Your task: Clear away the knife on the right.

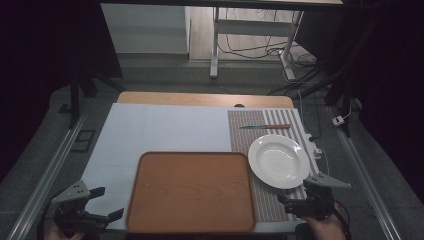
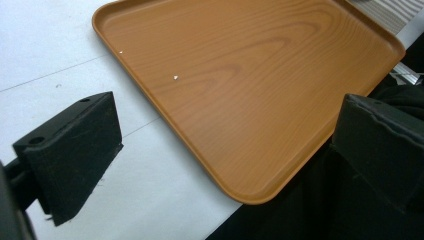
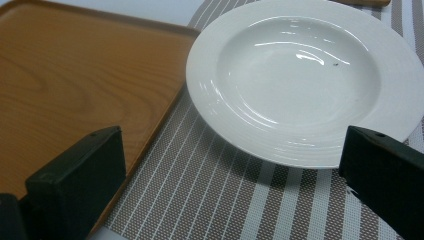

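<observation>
An empty wooden tray (image 1: 192, 190) lies at the front middle of the table, and its near corner (image 2: 250, 195) fills much of the left gripper view. To its right a white deep plate (image 1: 278, 160) rests on a striped placemat (image 1: 242, 135). A knife with a wooden handle (image 1: 265, 126) lies on the mat behind the plate. My left gripper (image 1: 110, 202) is held open at the front left, off the tray's left edge. My right gripper (image 1: 295, 192) is open at the front right, just short of the plate (image 3: 305, 80), with nothing between its jaws.
A pale cloth (image 1: 160, 130) covers the table, with a strip of bare wood (image 1: 200, 98) at its far edge. Metal rails (image 1: 45, 175) run along both sides. Desk legs and cables (image 1: 250, 50) stand beyond the table.
</observation>
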Available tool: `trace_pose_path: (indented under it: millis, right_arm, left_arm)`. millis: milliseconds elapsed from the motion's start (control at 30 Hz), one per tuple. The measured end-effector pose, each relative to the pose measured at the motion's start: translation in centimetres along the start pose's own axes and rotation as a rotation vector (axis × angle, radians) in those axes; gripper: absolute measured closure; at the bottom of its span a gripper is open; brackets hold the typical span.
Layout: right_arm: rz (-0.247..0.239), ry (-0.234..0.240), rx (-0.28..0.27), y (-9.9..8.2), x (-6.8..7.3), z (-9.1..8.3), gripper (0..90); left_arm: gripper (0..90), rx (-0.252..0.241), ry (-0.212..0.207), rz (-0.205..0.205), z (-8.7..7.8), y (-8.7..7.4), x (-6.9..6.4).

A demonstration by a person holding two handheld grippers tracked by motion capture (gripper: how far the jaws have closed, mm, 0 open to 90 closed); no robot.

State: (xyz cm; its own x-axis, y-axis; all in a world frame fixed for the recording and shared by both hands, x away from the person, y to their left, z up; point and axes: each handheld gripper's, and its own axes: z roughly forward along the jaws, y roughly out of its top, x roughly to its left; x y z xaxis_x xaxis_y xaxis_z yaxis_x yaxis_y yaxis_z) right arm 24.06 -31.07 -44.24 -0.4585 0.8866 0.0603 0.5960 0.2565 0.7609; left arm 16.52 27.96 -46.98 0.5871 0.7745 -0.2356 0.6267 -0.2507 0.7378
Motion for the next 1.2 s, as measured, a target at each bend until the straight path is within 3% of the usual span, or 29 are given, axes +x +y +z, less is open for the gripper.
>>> trace_pose_path:
  millis: [133,267,633,900,1200]
  right_arm:
    - [0.008,0.006,0.002,0.06,-0.13,0.08,0.0]
    - [-0.029,-0.026,-0.005,0.02,-0.09,-0.02,0.0]
    - [-0.037,0.007,0.036,0.2,-0.06,0.45,0.0]
    - [-0.052,0.004,0.045,0.26,0.08,0.49,0.0]
    - [-0.083,0.0,0.003,0.91,0.32,0.27,0.0]
  left_arm:
    - [0.0,0.002,0.0,-0.006,0.01,0.0,0.05]
    - [0.0,0.01,0.002,-0.008,0.1,0.05,0.06]
    - [0.0,0.013,-0.005,-0.038,0.1,-0.05,0.39]
    - [0.0,0.022,-0.004,-0.039,0.15,-0.01,0.37]
    - [0.0,0.028,-0.001,-0.039,0.21,0.02,0.33]
